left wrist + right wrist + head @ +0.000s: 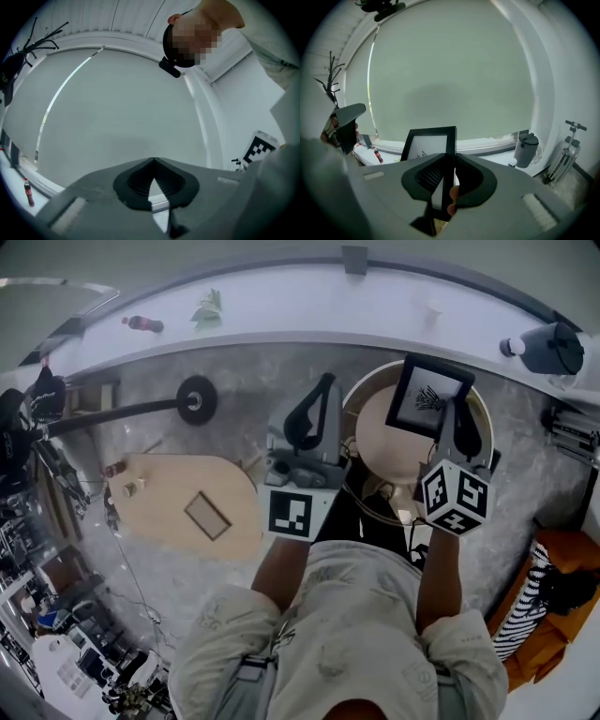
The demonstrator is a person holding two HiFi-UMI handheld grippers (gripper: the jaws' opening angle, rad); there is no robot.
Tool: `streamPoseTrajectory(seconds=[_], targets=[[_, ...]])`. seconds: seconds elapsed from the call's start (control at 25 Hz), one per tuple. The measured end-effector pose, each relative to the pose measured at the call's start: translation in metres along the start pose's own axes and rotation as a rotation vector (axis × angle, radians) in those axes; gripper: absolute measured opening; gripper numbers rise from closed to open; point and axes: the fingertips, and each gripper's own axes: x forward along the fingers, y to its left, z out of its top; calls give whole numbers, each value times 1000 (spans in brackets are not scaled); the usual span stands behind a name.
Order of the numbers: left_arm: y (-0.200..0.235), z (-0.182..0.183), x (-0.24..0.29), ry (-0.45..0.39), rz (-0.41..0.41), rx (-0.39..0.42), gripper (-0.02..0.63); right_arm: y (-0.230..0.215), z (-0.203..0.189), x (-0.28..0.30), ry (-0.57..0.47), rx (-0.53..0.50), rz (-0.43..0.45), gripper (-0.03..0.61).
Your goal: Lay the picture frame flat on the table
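The picture frame is black with a white picture of a dark sprig. It hangs tilted over the round beige table, and I cannot tell whether it touches the top. My right gripper is shut on the frame's right edge. In the right gripper view the frame stands on edge between the jaws of the right gripper. My left gripper hovers left of the table. In its own view the left gripper is shut with its jaw tips touching, and it holds nothing.
An oval wooden table at the left carries a small flat frame. A red bottle and a leafy sprig lie on the white windowsill, with a grey jug at its right end. An orange seat is at the lower right.
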Motion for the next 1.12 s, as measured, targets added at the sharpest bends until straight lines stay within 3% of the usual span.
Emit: streamPoseTrajectory(seconds=[0.8, 1.12], targets=[[31, -99, 11, 125, 5, -36, 3, 27, -142, 90, 305, 8, 22, 72], [37, -137, 5, 187, 4, -52, 3, 24, -218, 114, 452, 25, 6, 72]])
